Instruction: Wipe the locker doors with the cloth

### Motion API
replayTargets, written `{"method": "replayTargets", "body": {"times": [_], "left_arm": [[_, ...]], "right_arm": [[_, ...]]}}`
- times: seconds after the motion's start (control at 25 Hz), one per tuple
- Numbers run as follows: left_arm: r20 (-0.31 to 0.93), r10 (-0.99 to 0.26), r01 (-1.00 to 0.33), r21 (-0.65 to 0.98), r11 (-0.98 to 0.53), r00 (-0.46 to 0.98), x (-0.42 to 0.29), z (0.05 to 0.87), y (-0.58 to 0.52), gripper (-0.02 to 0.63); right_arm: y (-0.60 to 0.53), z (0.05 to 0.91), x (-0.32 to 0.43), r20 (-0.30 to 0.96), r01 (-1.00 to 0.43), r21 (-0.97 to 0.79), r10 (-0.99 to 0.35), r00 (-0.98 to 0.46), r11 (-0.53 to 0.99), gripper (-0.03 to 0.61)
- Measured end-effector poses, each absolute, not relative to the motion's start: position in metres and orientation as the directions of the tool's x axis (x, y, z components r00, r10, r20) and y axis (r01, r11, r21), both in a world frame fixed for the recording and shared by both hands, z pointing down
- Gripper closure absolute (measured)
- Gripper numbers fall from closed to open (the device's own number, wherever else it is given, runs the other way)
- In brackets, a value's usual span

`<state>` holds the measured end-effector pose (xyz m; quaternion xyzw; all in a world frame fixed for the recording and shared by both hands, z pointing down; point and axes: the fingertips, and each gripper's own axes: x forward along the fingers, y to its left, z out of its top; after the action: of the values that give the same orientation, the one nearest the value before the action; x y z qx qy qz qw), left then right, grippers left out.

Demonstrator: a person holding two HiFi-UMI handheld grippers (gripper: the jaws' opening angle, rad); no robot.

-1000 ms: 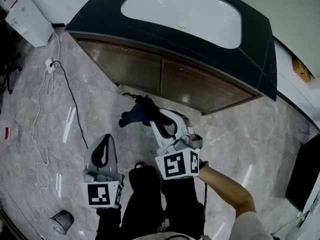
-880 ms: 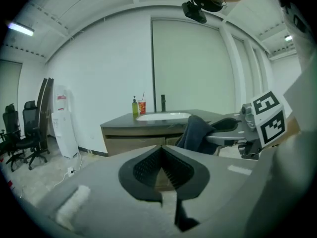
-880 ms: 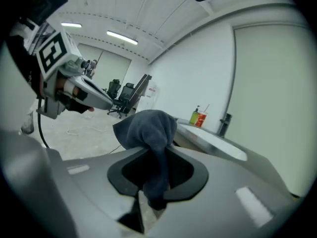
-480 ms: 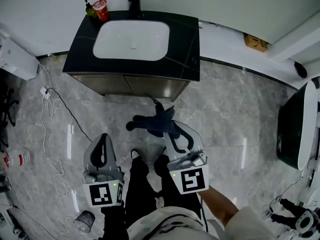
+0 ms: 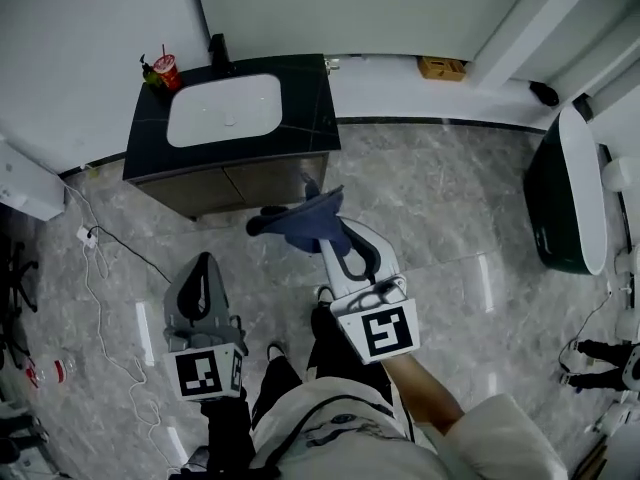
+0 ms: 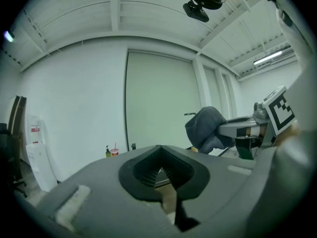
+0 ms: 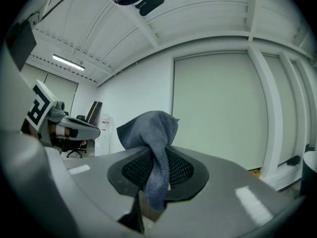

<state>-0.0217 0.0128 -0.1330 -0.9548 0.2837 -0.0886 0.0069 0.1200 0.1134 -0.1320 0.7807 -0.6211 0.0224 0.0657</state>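
- Two claws, one cloth; who has what?
- The right claw (image 7: 154, 182) is clamped on the grey cloth (image 7: 148, 130); the left claw (image 6: 159, 172) is closed with nothing between its jaws.
- Where is the cloth against the job?
- Up in the air over the floor (image 5: 450, 218), near the wooden cabinet doors (image 5: 235, 183) under the sink but touching nothing; no wiping is under way, and I cannot say for sure which doors are meant.
- What worries you first?
- The grip; only a narrow twisted strand runs down between the jaws, while most of the cloth stands bunched and loose above them. Pressed flat and dragged along a door, I'd guess that strand could work free and the cloth drop.
- And if it holds?
- Then the bunch may fold over, so the hard claw tips rub the wood instead of the fabric; that could scratch the doors.
- Anything underfoot?
- A cable (image 5: 118, 251) trails across the floor to the left of the person's feet; stepping sideways along the doors could snag it.
- Up top?
- A red cup (image 5: 166, 71) stands at the back corner of the dark table (image 5: 315, 118) round the sink; a high sweep might knock it over.
- The idle claw?
- Closed and level beside the other; swung carelessly, it could bang a door.
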Motion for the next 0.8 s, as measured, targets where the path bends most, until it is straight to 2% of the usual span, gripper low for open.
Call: {"method": "replayTargets", "body": {"times": [0.2, 0.32, 0.48, 0.8], "left_arm": [[0.149, -0.453, -0.450, -0.056, -0.891, 0.879, -0.058, -0.154, 0.043, 0.611], [0.151, -0.417, -0.413, -0.057, -0.909, 0.896, -0.085, -0.159, 0.057, 0.612], [0.158, -0.413, -0.409, -0.058, -0.911, 0.897, -0.114, -0.165, 0.074, 0.612], [0.118, -0.443, -0.437, -0.074, -0.897, 0.889, -0.125, -0.184, 0.099, 0.612]], "right_arm": [[0.149, -0.153, 0.069, 0.094, -0.940, 0.075, -0.936, 0.338, -0.332, 0.506], [0.162, -0.158, 0.034, 0.096, -0.933, 0.083, -0.929, 0.356, -0.349, 0.506], [0.185, -0.169, 0.005, 0.095, -0.929, 0.051, -0.925, 0.369, -0.365, 0.506], [0.220, -0.197, 0.000, 0.051, -0.924, 0.039, -0.923, 0.382, -0.380, 0.508]]}}
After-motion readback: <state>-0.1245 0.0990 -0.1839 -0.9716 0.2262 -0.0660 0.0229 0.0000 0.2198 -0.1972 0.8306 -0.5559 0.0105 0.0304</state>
